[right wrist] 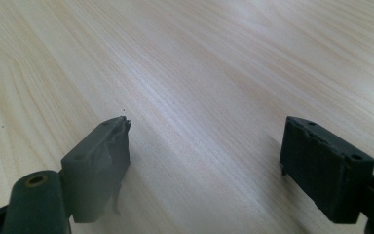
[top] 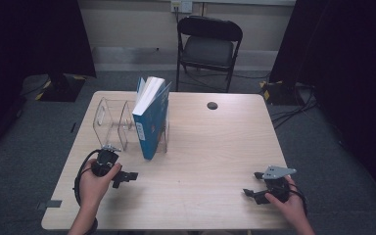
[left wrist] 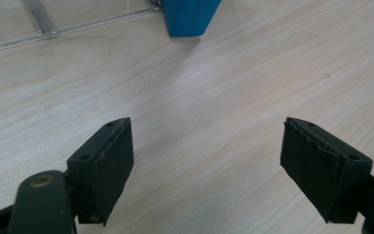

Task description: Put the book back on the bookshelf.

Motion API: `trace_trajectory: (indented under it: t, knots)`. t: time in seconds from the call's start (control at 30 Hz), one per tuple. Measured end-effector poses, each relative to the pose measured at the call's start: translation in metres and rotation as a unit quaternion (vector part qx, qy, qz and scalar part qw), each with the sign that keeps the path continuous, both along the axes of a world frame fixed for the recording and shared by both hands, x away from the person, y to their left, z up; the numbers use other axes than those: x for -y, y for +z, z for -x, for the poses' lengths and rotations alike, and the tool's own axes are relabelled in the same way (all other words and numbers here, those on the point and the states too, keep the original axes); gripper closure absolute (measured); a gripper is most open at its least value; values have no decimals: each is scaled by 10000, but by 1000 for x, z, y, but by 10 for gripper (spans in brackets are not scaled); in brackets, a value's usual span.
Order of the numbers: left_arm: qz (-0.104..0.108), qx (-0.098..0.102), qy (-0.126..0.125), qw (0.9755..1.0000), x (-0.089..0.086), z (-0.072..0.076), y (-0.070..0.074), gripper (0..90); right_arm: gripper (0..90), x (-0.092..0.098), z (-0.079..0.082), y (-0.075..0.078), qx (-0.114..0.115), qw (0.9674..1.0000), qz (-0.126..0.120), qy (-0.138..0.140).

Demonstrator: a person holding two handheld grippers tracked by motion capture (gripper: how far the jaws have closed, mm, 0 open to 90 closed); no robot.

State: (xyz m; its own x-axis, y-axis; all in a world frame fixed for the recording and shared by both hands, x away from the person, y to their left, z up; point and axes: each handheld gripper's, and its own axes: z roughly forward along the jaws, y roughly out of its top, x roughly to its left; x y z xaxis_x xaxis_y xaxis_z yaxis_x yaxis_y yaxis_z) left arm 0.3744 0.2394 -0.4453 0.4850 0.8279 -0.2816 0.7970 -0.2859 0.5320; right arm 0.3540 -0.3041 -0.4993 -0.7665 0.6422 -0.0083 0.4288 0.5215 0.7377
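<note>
A blue book [top: 152,117] stands upright, leaning in a clear acrylic rack [top: 111,122] at the table's back left. Its lower corner [left wrist: 190,17] shows at the top of the left gripper view, beside the rack's base edge [left wrist: 78,29]. My left gripper [top: 129,177] rests low near the front left of the table, pointing right, open with nothing between its jaws [left wrist: 207,165]. My right gripper [top: 252,188] sits near the front right edge, pointing left, also open over bare wood [right wrist: 204,165].
The light wooden table [top: 205,156] has a small dark round disc [top: 212,105] near its back edge. A black folding chair [top: 208,46] stands behind the table. Dark curtains hang at both sides, and cables lie on the floor at right.
</note>
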Motion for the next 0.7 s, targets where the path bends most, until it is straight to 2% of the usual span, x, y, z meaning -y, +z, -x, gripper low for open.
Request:
trace_trajectory:
  t: [0.4, 0.6, 0.7]
  knots:
    - [-30, -134, 51, 9999, -5, 4, -18, 199, 177, 0, 0, 0, 1, 10000, -1, 1]
    - [-133, -141, 32, 9998, -9, 8, -28, 196, 176, 0, 0, 0, 1, 10000, -1, 1]
    - [-104, -67, 16, 9999, -11, 9, -29, 189, 177, 0, 0, 0, 1, 10000, -1, 2]
